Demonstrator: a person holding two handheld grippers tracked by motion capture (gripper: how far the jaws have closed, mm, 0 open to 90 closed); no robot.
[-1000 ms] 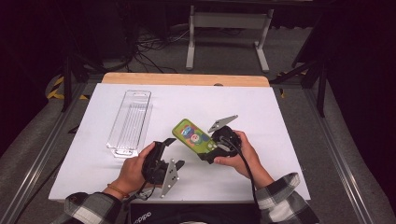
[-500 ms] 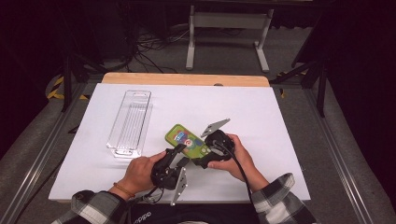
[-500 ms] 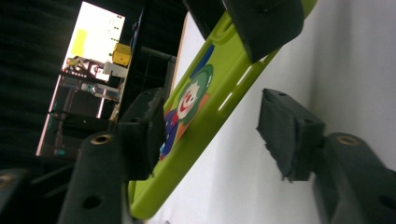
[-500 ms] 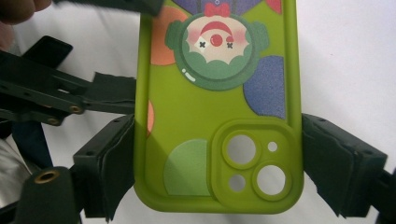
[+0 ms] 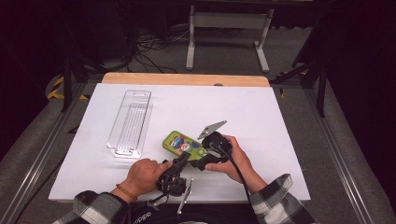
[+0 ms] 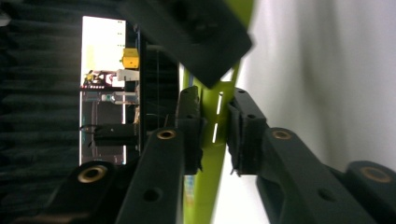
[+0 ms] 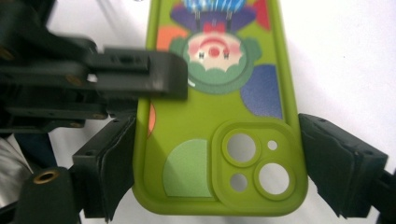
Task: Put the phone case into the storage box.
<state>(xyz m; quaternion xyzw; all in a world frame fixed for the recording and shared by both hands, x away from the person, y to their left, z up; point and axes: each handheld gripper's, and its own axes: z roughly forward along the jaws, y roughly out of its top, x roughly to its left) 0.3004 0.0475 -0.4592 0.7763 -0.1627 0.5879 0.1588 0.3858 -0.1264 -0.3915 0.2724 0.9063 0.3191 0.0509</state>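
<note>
My right gripper [image 7: 205, 186] pinches the green phone case [image 7: 219, 107] across its camera end, just above the white table [image 5: 280, 116]; my left gripper [image 6: 215, 135] straddles its thin edge, jaws slightly apart. It looks light, rubbery and bendy, so side rims seem best

My sleeves [image 5: 273, 200]: plaid flannel, black-grey-white check. Orange band [image 5: 123, 190] on my left wrist. My left gripper [image 5: 176, 170]: black body, grey three-cornered plate, thin black cable trailing. My right gripper [image 5: 211, 148]: black, grey plate on top, black cable running back along forearm. My jaws: matte black, ribbed pads [image 7: 114, 163], brass-ringed screw holes [image 6: 166, 135].
</note>
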